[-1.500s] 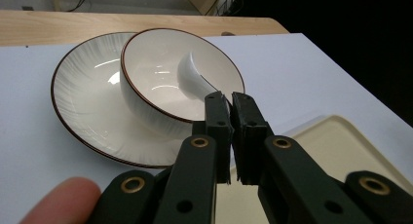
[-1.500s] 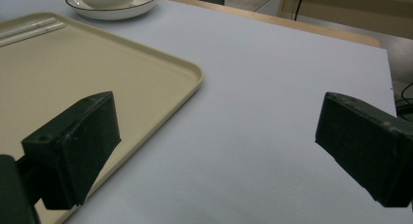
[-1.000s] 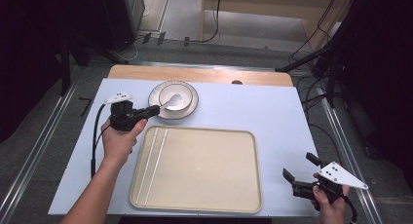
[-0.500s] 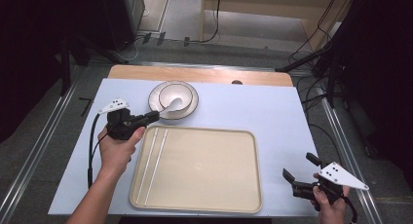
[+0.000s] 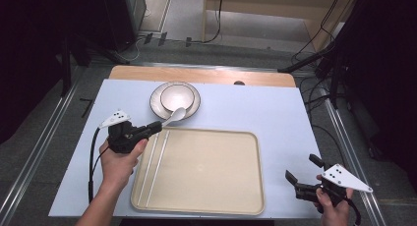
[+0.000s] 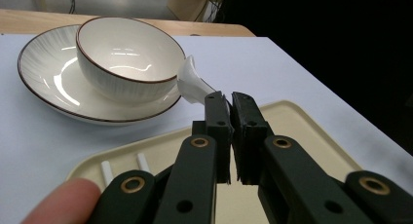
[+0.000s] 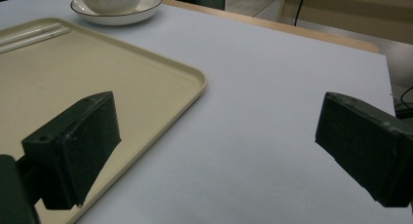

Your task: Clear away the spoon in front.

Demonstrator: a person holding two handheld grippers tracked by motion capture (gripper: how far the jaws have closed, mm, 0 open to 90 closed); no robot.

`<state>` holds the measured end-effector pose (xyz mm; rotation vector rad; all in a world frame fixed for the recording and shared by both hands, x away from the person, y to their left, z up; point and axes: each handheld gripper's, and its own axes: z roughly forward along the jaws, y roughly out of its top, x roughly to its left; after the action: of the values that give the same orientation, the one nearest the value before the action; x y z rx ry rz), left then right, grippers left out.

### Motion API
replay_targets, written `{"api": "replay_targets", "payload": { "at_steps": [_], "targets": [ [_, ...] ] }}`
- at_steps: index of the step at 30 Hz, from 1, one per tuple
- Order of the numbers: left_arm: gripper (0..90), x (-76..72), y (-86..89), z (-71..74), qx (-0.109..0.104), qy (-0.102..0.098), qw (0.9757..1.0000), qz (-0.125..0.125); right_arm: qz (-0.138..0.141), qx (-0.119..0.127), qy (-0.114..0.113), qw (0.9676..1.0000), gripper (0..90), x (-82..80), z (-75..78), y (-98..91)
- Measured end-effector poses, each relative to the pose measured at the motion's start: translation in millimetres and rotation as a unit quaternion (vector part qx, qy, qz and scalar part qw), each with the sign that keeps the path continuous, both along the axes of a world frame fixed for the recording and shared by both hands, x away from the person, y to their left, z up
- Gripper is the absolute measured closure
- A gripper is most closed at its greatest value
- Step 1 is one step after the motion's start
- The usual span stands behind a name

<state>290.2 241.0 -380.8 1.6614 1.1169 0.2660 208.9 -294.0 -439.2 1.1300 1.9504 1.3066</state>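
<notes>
White ceramic soup spoon, judged light, slippery and breakable, is held by its handle end in the clamped left gripper; right gripper is held wide open, empty.

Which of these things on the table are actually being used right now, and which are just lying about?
In use:
- left gripper, shut on the handle of the white spoon
- bowl and plate, where the spoon's scoop rests at the rim

Lying about:
- beige tray
- white chopsticks lying in the tray
- right gripper, open, over the table
</notes>
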Motion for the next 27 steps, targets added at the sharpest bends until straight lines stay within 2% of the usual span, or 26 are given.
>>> {"api": "replay_targets", "payload": {
  "at_steps": [9,19,27],
  "targets": [
    [87.4,-12.9,-1.1,-8.9,0.005,0.000,1.0000,0.001,0.002,-0.001,0.000,1.0000,2.6,0.2,-0.1,0.4],
    [87.3,-25.0,-1.5,-23.5,-0.006,0.003,1.0000,0.003,0.001,-0.001,0.000,1.0000,2.6,0.6,-0.5,0.8],
    [87.3,-28.9,-5.0,-36.2,0.006,0.015,0.9999,0.006,0.002,-0.001,0.001,1.0000,2.6,0.6,-0.7,1.2]
  ]
}}
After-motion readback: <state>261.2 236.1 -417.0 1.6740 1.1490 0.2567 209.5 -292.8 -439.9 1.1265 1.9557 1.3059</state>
